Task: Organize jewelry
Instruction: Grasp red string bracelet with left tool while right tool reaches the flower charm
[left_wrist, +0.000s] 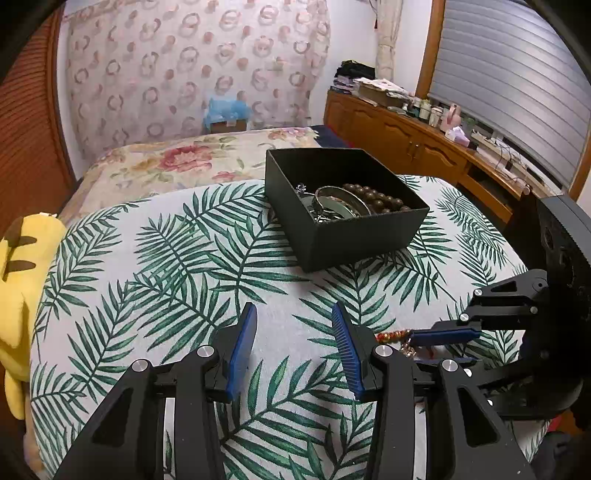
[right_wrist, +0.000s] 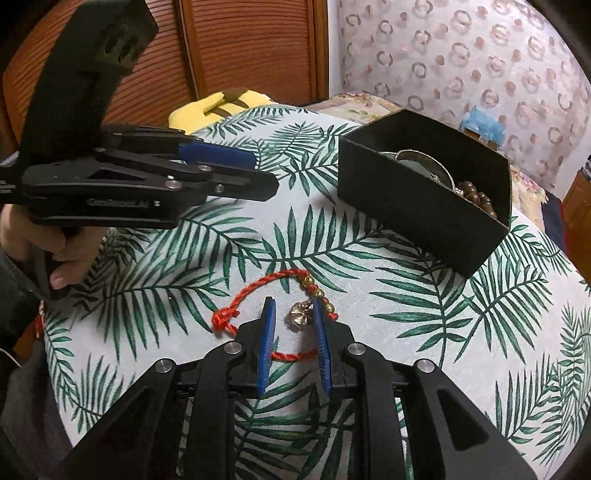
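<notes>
A black open box (left_wrist: 354, 236) stands on the leaf-print cloth and holds a metal bangle (left_wrist: 338, 199) and a brown bead bracelet (left_wrist: 373, 197); it also shows in the right wrist view (right_wrist: 417, 206). A red cord bracelet (right_wrist: 258, 288) with gold beads and a small gold bell (right_wrist: 300, 313) lies on the cloth. My right gripper (right_wrist: 293, 306) is open, low over the cloth, its blue pads on either side of the bell. My left gripper (left_wrist: 293, 314) is open and empty above the cloth, left of the right gripper (left_wrist: 417, 338).
A yellow plush toy (left_wrist: 22, 280) lies at the cloth's left edge. A floral bedspread (left_wrist: 177, 158) lies behind the box. A wooden cabinet (left_wrist: 406, 136) with clutter runs along the right wall. A hand (right_wrist: 55, 254) holds the left gripper (right_wrist: 236, 173).
</notes>
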